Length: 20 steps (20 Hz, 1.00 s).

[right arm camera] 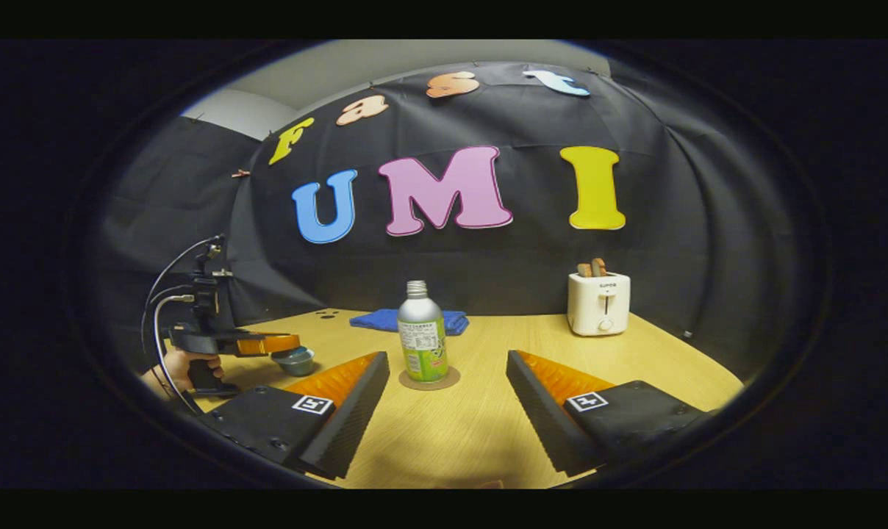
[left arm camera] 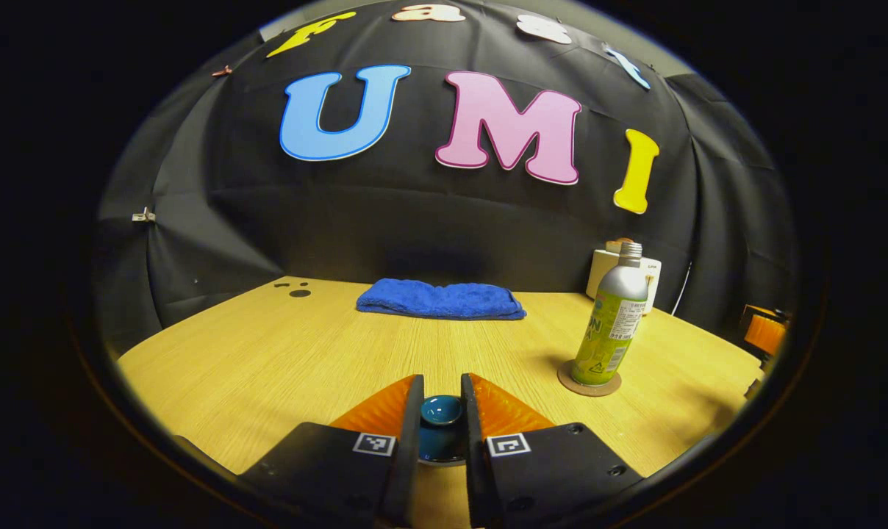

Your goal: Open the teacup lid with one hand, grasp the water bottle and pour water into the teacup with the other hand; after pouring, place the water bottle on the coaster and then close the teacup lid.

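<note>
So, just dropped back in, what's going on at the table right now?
The left gripper is closed around the blue teacup lid, gripping its knob. The right gripper hangs open, lined up toward the water bottle, which stands upright on its coaster, not grasped. A folded blue towel and a toaster sit farther back.

A light wooden table point(right arm camera: 488, 433) carries a folded blue towel point(left arm camera: 441, 300) at its far edge; a round brown coaster point(left arm camera: 589, 385) under a silver-and-green metal water bottle point(left arm camera: 611, 323); a white toaster point(right arm camera: 598, 303) farther back.
</note>
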### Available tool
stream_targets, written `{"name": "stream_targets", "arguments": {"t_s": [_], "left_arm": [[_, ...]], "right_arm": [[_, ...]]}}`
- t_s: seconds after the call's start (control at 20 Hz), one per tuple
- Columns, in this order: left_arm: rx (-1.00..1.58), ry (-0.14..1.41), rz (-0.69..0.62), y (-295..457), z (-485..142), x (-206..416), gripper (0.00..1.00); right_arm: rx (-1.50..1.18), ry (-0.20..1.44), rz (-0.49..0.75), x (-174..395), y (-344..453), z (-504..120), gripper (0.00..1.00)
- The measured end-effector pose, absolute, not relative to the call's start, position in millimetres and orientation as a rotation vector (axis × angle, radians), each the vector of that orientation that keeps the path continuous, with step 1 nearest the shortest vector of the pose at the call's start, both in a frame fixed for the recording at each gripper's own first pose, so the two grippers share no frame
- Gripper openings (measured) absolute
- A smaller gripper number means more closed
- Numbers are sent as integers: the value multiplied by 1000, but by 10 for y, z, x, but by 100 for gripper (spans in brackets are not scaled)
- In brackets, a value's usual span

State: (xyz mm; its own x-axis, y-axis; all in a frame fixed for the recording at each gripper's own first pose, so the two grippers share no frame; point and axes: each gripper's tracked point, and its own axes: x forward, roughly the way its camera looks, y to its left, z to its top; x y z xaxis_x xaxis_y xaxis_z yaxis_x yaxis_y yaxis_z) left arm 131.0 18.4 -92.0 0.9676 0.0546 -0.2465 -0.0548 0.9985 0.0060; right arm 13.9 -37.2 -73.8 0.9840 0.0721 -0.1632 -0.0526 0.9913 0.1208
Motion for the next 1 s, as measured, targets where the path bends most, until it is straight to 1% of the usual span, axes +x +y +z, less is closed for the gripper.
{"name": "stream_targets", "arguments": {"t_s": [0.05, 0.15, 0.35, 0.5, 0.55, 0.65, 0.75, 0.8, 0.9, 0.95, 1.0], "left_arm": [[7, 252, 54, 174, -943, 1328, 31], [11, 256, 53, 165, -978, 1343, 31], [7, 259, 54, 167, -1010, 1360, 33], [7, 254, 41, 135, -1002, 1334, 36], [5, 248, 39, 120, -985, 1322, 41], [6, 228, 35, 105, -934, 1284, 54], [1, 190, 20, 66, -832, 1214, 70], [-1, 168, 17, 68, -776, 1162, 74], [-6, 122, 45, 129, -638, 991, 93], [-8, 104, 61, 169, -593, 915, 95], [-12, 83, 73, 202, -534, 835, 95]], "right_arm": [[99, 166, 42, 151, -429, -741, 99], [77, 169, 29, 154, -447, -746, 99], [79, 164, 35, 151, -403, -739, 99], [79, 172, 47, 166, -351, -764, 99], [80, 175, 49, 177, -320, -781, 99], [79, 178, 53, 176, -304, -790, 99], [81, 171, 59, 164, -281, -754, 99], [82, 166, 61, 161, -264, -740, 99], [78, 155, 68, 153, -216, -693, 99], [79, 148, 69, 148, -188, -663, 99], [83, 138, 71, 136, -164, -629, 99]]}}
